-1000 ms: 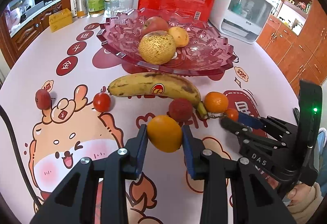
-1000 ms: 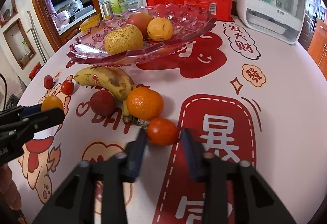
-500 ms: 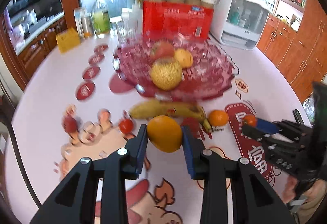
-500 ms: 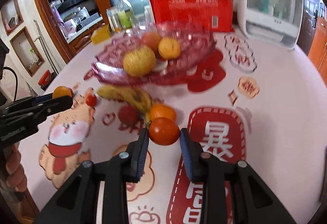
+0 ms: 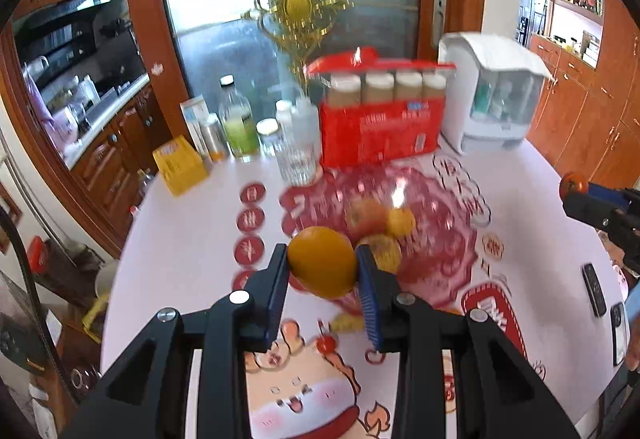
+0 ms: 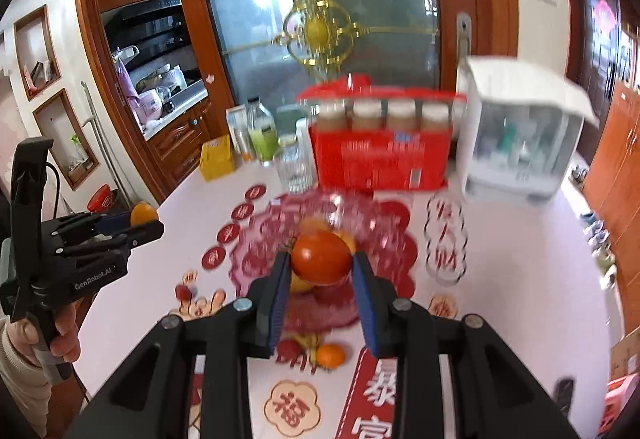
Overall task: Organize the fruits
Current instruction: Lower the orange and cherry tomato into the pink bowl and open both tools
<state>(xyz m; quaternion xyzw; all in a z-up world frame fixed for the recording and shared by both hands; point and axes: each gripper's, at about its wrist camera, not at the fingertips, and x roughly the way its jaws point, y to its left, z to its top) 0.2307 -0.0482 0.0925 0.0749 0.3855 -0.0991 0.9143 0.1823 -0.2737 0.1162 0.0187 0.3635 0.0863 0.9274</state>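
Observation:
My left gripper [image 5: 322, 266] is shut on a yellow-orange fruit [image 5: 322, 261] and holds it high above the table, in front of the pink glass fruit bowl [image 5: 440, 223]. The bowl holds an apple [image 5: 366, 215] and two yellow-orange fruits, all blurred. My right gripper [image 6: 321, 266] is shut on a red-orange fruit [image 6: 321, 257], also raised above the bowl [image 6: 372, 227]. It shows at the right edge of the left wrist view [image 5: 576, 187]. A small orange [image 6: 329, 355], a red fruit [image 6: 289, 347] and a banana tip [image 6: 305, 339] lie on the table below.
A red box of paper cups [image 5: 380, 131], a white cabinet [image 5: 492, 99], a glass [image 5: 296, 159], bottles [image 5: 238, 127] and a yellow box [image 5: 180, 163] stand behind the bowl. A cherry tomato [image 5: 326, 343] lies on the table. A remote [image 5: 592, 289] lies at the right.
Both grippers have risen well above the table with their fruits and moved toward the bowl. The right gripper closed on the red-orange fruit a second ago.

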